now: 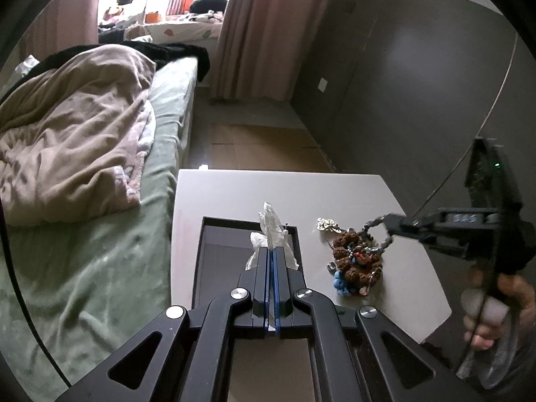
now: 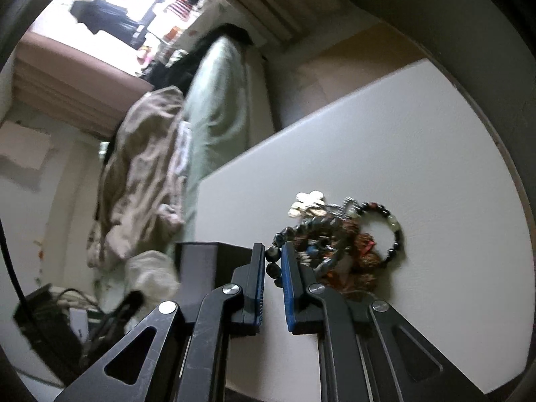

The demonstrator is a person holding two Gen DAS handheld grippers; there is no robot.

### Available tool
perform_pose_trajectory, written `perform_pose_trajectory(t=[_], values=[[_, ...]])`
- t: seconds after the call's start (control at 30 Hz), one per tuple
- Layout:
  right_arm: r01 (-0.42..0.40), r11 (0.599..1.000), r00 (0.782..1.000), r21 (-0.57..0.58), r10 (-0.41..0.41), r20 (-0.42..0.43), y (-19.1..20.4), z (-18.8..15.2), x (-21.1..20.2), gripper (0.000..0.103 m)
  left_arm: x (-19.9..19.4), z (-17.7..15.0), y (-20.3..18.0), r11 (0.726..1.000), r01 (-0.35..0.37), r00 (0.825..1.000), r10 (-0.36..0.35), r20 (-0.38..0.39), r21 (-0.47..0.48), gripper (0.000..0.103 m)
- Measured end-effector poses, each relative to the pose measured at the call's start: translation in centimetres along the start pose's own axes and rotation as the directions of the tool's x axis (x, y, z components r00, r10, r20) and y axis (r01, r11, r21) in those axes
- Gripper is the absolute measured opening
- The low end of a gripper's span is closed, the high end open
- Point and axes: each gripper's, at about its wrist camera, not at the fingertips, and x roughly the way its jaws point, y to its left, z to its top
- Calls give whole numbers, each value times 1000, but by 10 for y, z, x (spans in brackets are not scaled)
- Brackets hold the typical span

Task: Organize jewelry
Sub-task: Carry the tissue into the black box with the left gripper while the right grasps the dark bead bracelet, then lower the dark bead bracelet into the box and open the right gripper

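Note:
A pile of jewelry [image 1: 355,258] lies on the white table [image 1: 335,194]: brown bead strands, silver chains, a blue piece. My left gripper [image 1: 271,249] is shut on a clear plastic pouch [image 1: 271,227] and holds it over the open black box [image 1: 227,254]. My right gripper [image 1: 390,226] comes in from the right and is shut on a grey beaded bracelet [image 1: 378,222] at the top of the pile. In the right wrist view the beads [image 2: 273,256] sit between its pads [image 2: 288,268], with a black bead bracelet [image 2: 392,227] and gold pieces [image 2: 308,204] beyond.
A bed [image 1: 100,268] with a green sheet and a tan blanket [image 1: 73,134] runs along the table's left side. A dark wall [image 1: 418,83] stands to the right. The box [image 2: 201,258] is left of the right gripper.

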Motion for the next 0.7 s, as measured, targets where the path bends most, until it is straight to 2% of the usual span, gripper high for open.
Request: perform_pose_trajectory(t=[0.1,0.27,0.3,0.33,0.37,0.43,0.5,0.7], values=[[-46,999,999,-22,46,24,13,-2,-9,11,-1,-1,6,1000,21,1000,-21,-4,-23,1],[-109,991,993,-72,111,37,38,-7,-13,11,0,-3,15,991,102,995,-102,-1,-89,4],[-118,990,992,-82,122,37,43,-8,-13,11,2,-3,17,987,119,993,-120,-8,-109,12],[-133,987,990,-95,137,37,49,-10,-11,11,3,-3,21,983,129,991,-132,-15,-129,30],[-150,983,987,-108,155,34,54,-11,-10,11,3,-3,23,982,129,991,-132,-15,-137,57],[-171,977,984,-127,176,26,62,-13,-7,11,-5,-4,30,981,117,993,-113,32,-158,85],[-184,973,982,-142,188,13,69,-16,-3,11,-12,-4,35,980,112,992,-102,69,-166,89],[-219,960,976,-172,214,-48,88,-24,24,12,-25,-3,67,965,101,993,-82,85,-242,89]])
